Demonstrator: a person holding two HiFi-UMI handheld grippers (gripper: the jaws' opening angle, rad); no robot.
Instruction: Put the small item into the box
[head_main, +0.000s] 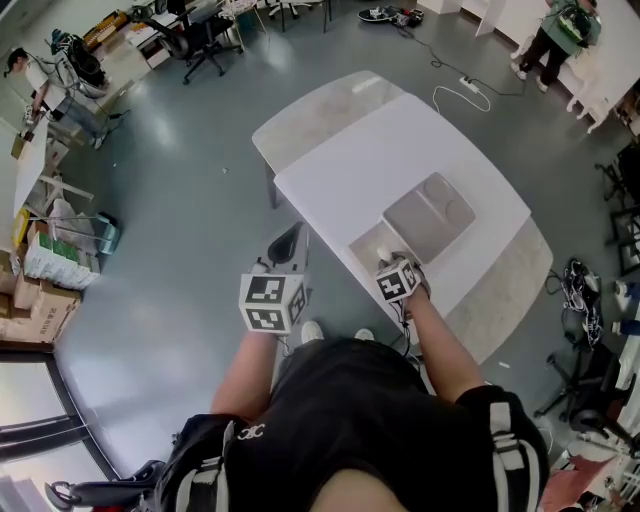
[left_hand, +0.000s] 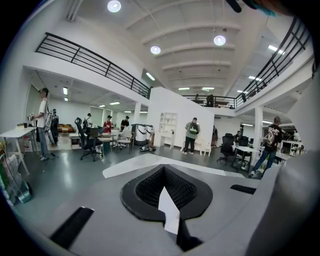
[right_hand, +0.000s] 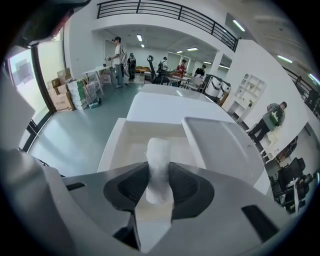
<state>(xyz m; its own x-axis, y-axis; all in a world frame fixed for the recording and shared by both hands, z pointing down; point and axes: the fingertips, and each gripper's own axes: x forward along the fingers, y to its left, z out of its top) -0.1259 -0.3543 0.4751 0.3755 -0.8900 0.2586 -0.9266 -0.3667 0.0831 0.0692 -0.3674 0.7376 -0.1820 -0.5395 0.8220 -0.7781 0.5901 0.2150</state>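
Observation:
The small item is a short white roll that stands up between the jaws of my right gripper, which is shut on it. In the right gripper view it hangs over the open white box, whose hinged lid lies flat to the right. The head view shows the right gripper above the box at the table's near edge. My left gripper hovers off the table's left side, over the floor. The left gripper has its jaws together with nothing in them.
The box and its lid sit on a white table with a grey slab beyond it. Office chairs and cardboard boxes stand around on the grey floor. People stand far off at the room's edges.

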